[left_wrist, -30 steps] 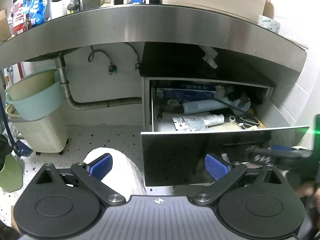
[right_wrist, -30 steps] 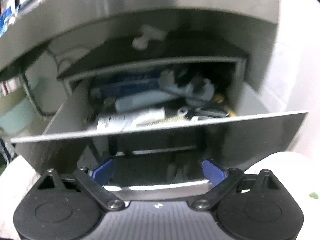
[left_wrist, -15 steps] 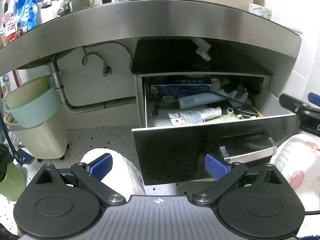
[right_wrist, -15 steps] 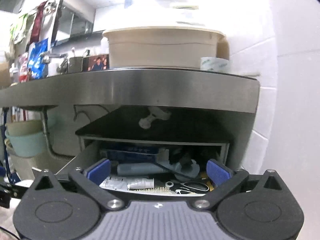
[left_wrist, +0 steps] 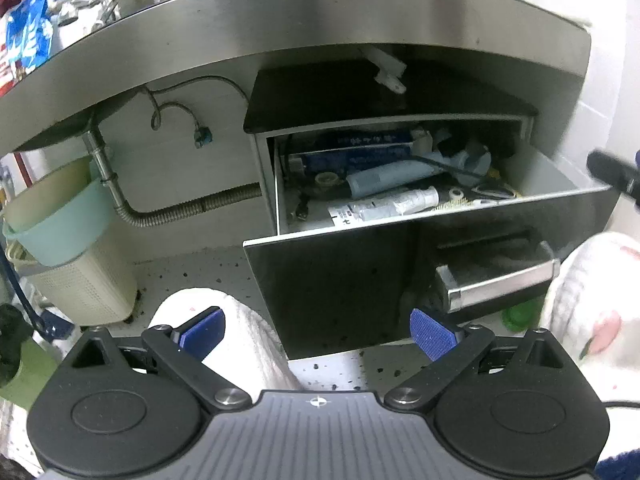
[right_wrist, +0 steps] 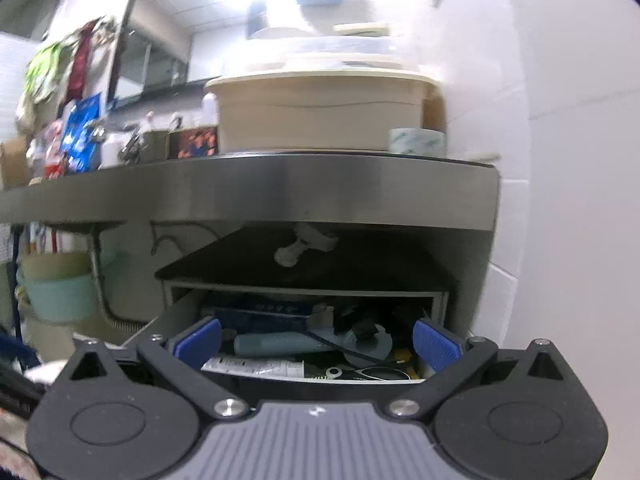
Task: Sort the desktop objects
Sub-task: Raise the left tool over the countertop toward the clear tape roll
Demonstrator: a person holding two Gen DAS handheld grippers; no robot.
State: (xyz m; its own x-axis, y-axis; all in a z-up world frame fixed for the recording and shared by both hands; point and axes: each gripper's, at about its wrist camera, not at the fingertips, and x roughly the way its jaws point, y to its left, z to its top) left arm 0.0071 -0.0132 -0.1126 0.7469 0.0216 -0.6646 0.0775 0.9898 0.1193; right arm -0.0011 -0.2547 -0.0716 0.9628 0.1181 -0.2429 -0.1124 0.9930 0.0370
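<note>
A black-fronted drawer (left_wrist: pixel 340 280) under the steel counter (left_wrist: pixel 280 24) stands pulled open. It holds a blue box (left_wrist: pixel 352 156), a pale blue tube (left_wrist: pixel 384 182), a white tube (left_wrist: pixel 396 206), scissors (left_wrist: pixel 494 192) and other clutter. My left gripper (left_wrist: pixel 316 332) is open and empty, low in front of the drawer face. My right gripper (right_wrist: pixel 316 340) is open and empty, raised level with the drawer opening (right_wrist: pixel 312 344); its tip shows at the right edge of the left wrist view (left_wrist: pixel 612 176).
On the counter sit a beige tub (right_wrist: pixel 320 112), a tape roll (right_wrist: pixel 416 142), a metal cup (right_wrist: pixel 154 144) and a photo (right_wrist: pixel 194 142). A teal basin over a cream basket (left_wrist: pixel 68 248) stands left by the drain hose (left_wrist: pixel 180 212). The person's white-clad knees (left_wrist: pixel 240 340) are below.
The right gripper has risen from low before the drawer front to the level of the drawer opening and counter. The left gripper's view shifted slightly closer and left. Both stay open.
</note>
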